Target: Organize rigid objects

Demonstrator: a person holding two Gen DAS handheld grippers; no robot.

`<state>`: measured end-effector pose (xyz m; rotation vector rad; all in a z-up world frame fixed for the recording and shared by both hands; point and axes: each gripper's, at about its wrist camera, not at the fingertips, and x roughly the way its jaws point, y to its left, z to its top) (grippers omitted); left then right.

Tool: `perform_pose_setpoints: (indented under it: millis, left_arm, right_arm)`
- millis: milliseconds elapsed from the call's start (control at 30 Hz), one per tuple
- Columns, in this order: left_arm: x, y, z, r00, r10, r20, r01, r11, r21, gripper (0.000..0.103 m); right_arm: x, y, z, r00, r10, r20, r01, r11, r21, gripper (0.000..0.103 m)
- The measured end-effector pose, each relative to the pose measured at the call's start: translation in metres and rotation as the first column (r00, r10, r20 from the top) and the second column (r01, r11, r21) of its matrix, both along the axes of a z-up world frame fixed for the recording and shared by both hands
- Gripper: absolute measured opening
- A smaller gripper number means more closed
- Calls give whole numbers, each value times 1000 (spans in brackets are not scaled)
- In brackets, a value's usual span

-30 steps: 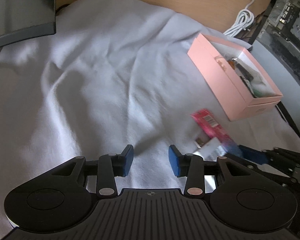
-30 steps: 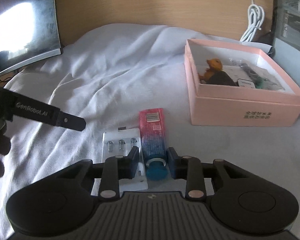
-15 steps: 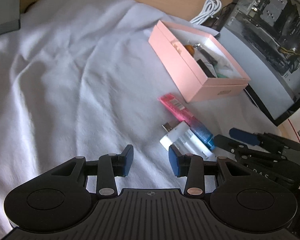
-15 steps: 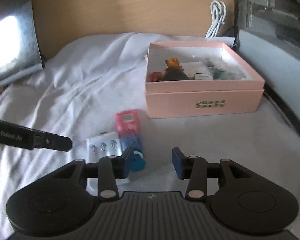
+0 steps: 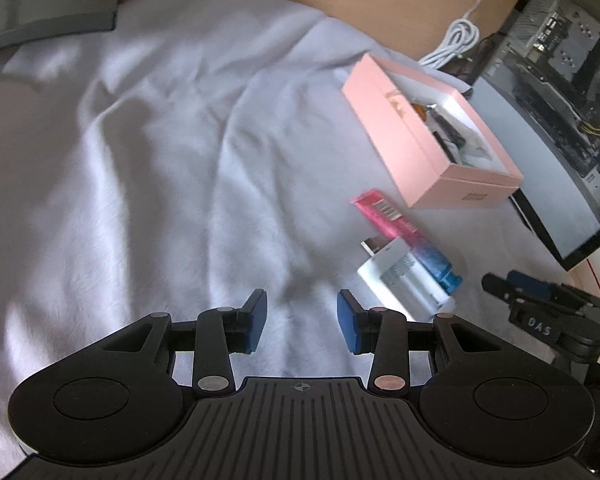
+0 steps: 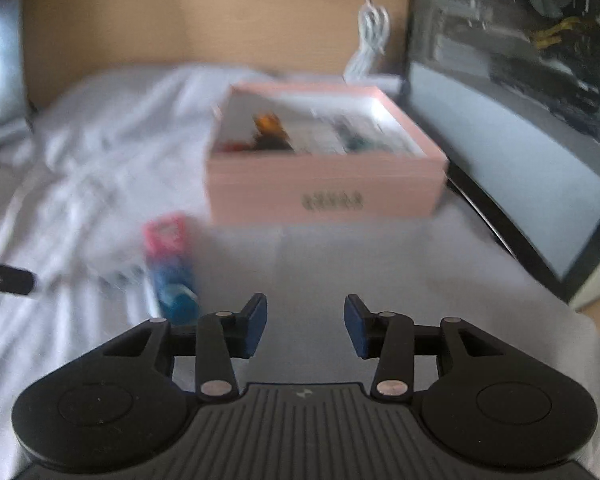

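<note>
White cloth [image 5: 172,168], rumpled, spread across the whole work surface under everything else. Against its far right edge, a dark computer case with a glass side panel [image 6: 512,128], standing upright. Behind, a wooden board [image 6: 204,20] with a coiled white cable [image 6: 370,40] hanging down it.

Open pink box [image 6: 324,196] on the cloth, just left of the case, already holding a jumble of small things: an orange figure [image 6: 266,122], dark and green bits beside it, too blurred to name. Just in front of the box's near left corner, a pink-to-blue tube [image 5: 404,236] lying flat, blue cap toward the cameras. Touching its left side, a white battery charger [image 5: 404,276], springs up, metal plug pointing away.

Left gripper [image 5: 300,316] low over bare cloth, left of the charger, blue pads spread apart, nothing between them. Right gripper [image 6: 306,324] over bare cloth, front of the box and right of the tube, likewise spread and empty. Visible in the left view too, at the right edge, near the tube's cap.
</note>
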<state>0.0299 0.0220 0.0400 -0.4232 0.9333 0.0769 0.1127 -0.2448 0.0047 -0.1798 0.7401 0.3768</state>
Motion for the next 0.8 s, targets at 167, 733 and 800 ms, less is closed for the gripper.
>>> perform_pose_setpoints:
  millis: [167,733,800]
  left_arm:
    - [-9,2,0,1000,-2,6,2,1000,-1,42]
    - [-16,4,0,1000,6,4,-6,1000,5,42]
    - [-17,4,0,1000,3,-2,-3,1000,6,42]
  right_arm:
    - [-11,15,-6,997,66,-46,-65,998,17,42]
    - [-23,70,12,962,271,23,-271,962,21,50]
    - [-13,68,11,964,266,17,-267,963,35,50]
